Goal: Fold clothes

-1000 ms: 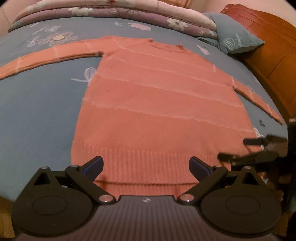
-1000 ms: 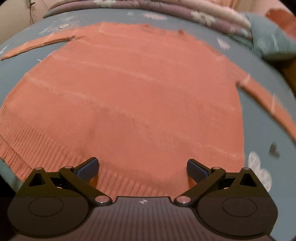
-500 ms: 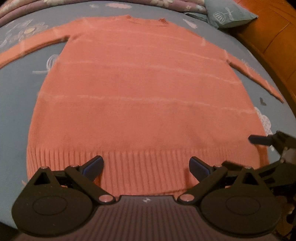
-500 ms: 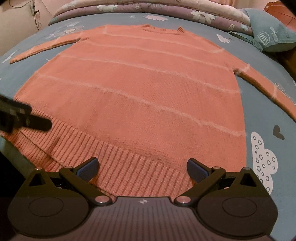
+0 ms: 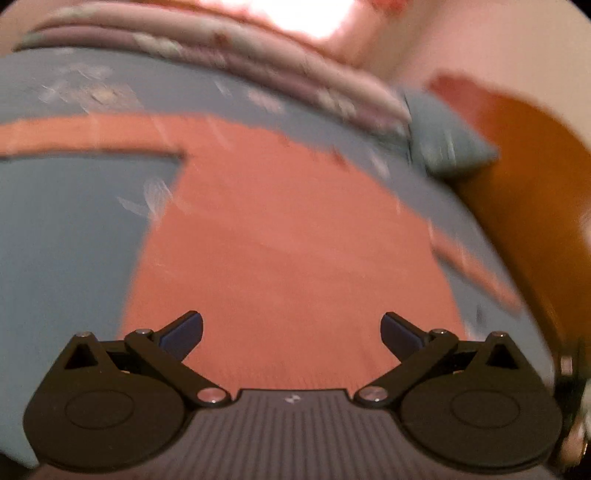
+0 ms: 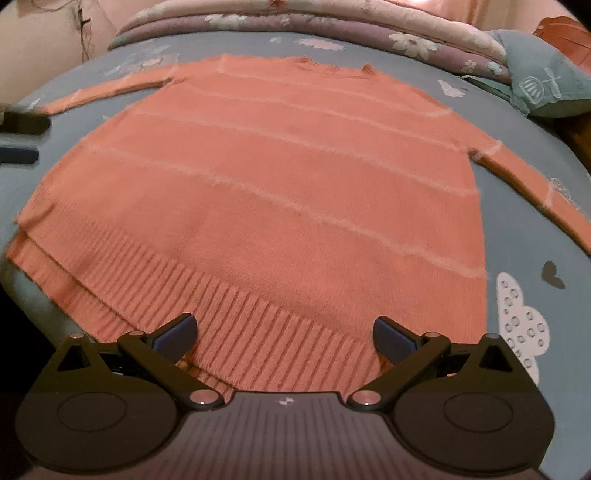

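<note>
Both jaws gape above the sweater [image 6: 280, 192] hem.

Left view wholly motion-blurred; sweater [image 6: 258, 192] right sleeve cut off at frame edge

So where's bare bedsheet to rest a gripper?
Bare blue sheet lies right of the orange knitted sweater, below its right sleeve; another patch sits under the left sleeve. The far edge is crowded by the folded floral quilt and blue pillow.
</note>
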`<state>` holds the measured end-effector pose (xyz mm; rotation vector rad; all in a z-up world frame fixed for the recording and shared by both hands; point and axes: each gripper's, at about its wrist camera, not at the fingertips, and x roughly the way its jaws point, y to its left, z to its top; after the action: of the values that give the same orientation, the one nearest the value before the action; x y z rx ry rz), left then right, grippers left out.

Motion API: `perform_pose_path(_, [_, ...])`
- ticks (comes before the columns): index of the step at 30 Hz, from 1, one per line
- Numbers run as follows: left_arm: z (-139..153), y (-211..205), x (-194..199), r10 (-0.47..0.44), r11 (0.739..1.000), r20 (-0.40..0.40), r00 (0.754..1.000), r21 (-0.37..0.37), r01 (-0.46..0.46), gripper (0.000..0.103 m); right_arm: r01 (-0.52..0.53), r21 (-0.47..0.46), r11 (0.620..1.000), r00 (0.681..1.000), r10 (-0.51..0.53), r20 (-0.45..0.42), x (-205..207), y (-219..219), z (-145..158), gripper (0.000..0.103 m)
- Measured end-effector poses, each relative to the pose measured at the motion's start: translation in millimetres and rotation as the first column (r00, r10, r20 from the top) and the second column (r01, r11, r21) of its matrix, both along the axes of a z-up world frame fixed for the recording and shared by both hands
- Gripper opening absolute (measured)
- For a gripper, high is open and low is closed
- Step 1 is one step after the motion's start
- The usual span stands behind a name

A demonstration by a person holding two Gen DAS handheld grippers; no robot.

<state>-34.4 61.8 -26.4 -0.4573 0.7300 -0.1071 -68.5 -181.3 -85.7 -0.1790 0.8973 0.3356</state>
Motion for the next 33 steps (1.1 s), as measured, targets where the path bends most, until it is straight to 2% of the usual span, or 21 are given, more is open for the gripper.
perform_pose_path(2, [5.4,33.0,9.3,0.101,0.994,0.009,0.995,-0.028,-0.101,0.101,-0.009,0.041,0.999,1.0,0.007,0.026,1.8,-2.9,10.6,0.103])
perform_pose_path(4, [6.1,67.5,17.4,0.211,0.975,0.015,0.977,-0.068,-0.21,0.098,-0.01,0.063,0.998,0.999,0.007,0.037,6.8,-3.6,17.8,0.103])
perform_pose_path(7, [-0.3,123.6,26.0,0.378,0.912,0.015,0.926,-0.181,-0.369,0.08,0.0,0.054,0.999,0.999,-0.002,0.04,18.5,-1.2,19.9,0.103])
perform_pose_path(8, [-5.4,142.5,27.9,0.431,0.879,0.011,0.902,-0.234,-0.417,0.076,0.001,0.053,0.999,0.999,-0.003,0.034,23.6,-0.1,19.0,0.103])
perform_pose_path(10, [-18.4,177.9,28.6,0.542,0.794,-0.001,0.84,-0.328,-0.512,0.07,0.003,0.055,0.998,1.0,-0.004,0.018,34.1,1.8,16.8,0.103])
perform_pose_path(13, [-42.6,227.0,29.4,0.698,0.63,-0.057,0.714,-0.426,-0.65,0.066,0.016,0.053,0.998,1.0,-0.016,0.003,49.4,7.0,12.7,0.103])
perform_pose_path(16, [-68.5,267.4,30.8,0.772,0.472,-0.137,0.621,-0.532,-0.703,0.066,0.031,0.046,0.998,0.999,-0.031,-0.01,64.7,12.9,7.8,0.103])
perform_pose_path(17, [-75.5,276.5,32.2,0.786,0.437,-0.155,0.598,-0.545,-0.716,0.066,0.036,0.045,0.998,0.999,-0.035,-0.013,69.3,14.8,6.2,0.103])
perform_pose_path(19, [-88.0,291.8,37.5,0.798,0.396,-0.183,0.575,-0.559,-0.728,0.066,0.045,0.038,0.998,0.999,-0.044,-0.023,76.5,18.9,3.1,0.103])
perform_pose_path(24, [-117.7,312.9,54.5,0.798,0.338,-0.242,0.552,-0.578,-0.743,0.064,0.039,-0.003,0.999,0.998,-0.039,-0.051,90.9,28.1,-6.4,0.103])
perform_pose_path(26, [-120.2,317.3,57.7,0.802,0.339,-0.23,0.552,-0.586,-0.736,0.065,0.035,-0.01,0.999,0.998,-0.035,-0.05,93.2,30.9,-6.4,0.103])
perform_pose_path(29, [-122.7,324.5,65.6,0.804,0.356,-0.208,0.557,-0.583,-0.731,0.064,0.029,-0.019,0.999,0.998,-0.03,-0.048,96.6,35.1,-6.4,0.103])
perform_pose_path(33, [-121.7,335.0,71.8,0.812,0.362,-0.19,0.552,-0.579,-0.731,0.065,0.022,-0.032,0.999,0.999,-0.023,-0.045,101.2,40.7,-6.4,0.103])
